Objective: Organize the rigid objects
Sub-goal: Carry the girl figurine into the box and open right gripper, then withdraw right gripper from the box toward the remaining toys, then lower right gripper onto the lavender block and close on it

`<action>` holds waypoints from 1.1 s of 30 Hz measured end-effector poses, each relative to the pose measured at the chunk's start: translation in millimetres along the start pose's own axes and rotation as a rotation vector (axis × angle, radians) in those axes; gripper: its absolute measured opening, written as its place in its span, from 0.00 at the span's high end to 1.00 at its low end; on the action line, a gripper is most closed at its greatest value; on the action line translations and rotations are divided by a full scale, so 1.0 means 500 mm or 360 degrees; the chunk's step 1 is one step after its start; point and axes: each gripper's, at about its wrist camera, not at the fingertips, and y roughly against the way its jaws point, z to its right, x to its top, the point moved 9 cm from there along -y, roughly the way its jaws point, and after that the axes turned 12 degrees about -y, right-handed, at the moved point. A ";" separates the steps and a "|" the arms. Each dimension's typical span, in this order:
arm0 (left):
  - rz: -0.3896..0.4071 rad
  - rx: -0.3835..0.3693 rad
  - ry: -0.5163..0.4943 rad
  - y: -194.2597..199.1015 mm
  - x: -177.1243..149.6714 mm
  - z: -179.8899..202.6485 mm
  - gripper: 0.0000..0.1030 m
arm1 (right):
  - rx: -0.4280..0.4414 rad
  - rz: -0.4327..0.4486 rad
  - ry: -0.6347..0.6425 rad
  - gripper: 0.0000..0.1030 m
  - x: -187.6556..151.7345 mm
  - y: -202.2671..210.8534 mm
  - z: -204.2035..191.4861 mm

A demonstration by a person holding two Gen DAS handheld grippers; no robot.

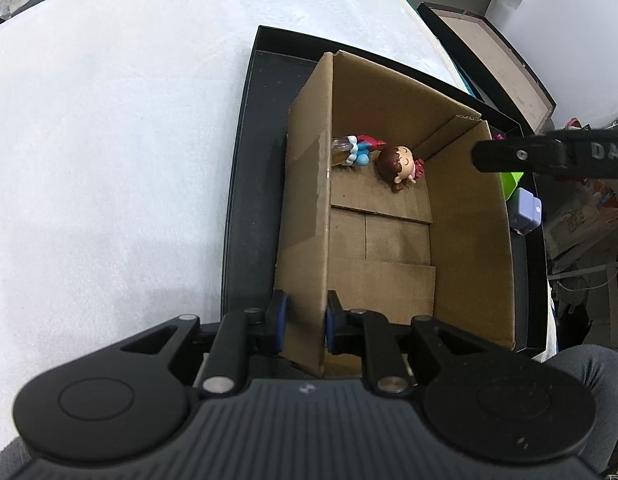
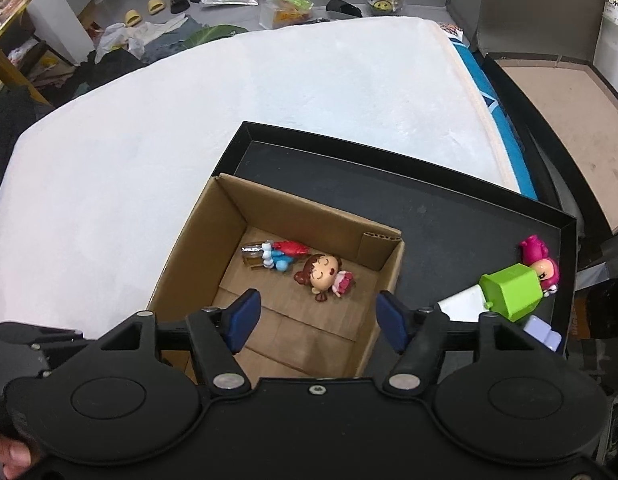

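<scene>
A cardboard box (image 1: 465,240) stands open inside a black tray (image 1: 253,184). My left gripper (image 1: 305,322) is shut on the box's near left wall, one blue pad on each side of it. On the box floor lie a brown-haired doll (image 2: 323,276) and a small blue and red figure (image 2: 275,254). My right gripper (image 2: 318,316) hangs open above the box (image 2: 181,264), with nothing between its pads. Right of the box, in the tray (image 2: 449,220), lie a green block (image 2: 509,296), a pink figure (image 2: 539,258), a white piece (image 2: 463,304) and a lilac cube (image 2: 545,332).
The tray rests on a white fluffy mattress (image 2: 269,100). A second black-rimmed tray with a brown bottom (image 2: 557,128) stands to the right. A person's grey-clad knee (image 1: 581,372) is at the near right. Bags, slippers and clothes litter the floor (image 2: 169,32) beyond.
</scene>
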 end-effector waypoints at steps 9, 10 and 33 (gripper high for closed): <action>-0.0003 0.0008 -0.0003 0.001 0.001 0.001 0.83 | -0.0013 0.0047 -0.0046 0.28 -0.018 0.049 0.065; -0.0002 0.0014 -0.0009 0.001 0.001 0.003 0.83 | -0.0012 0.0054 -0.0058 0.27 -0.020 0.054 0.074; -0.0008 0.0077 0.0023 0.001 0.006 0.008 0.83 | -0.0090 0.0202 -0.0278 0.23 -0.041 0.128 0.266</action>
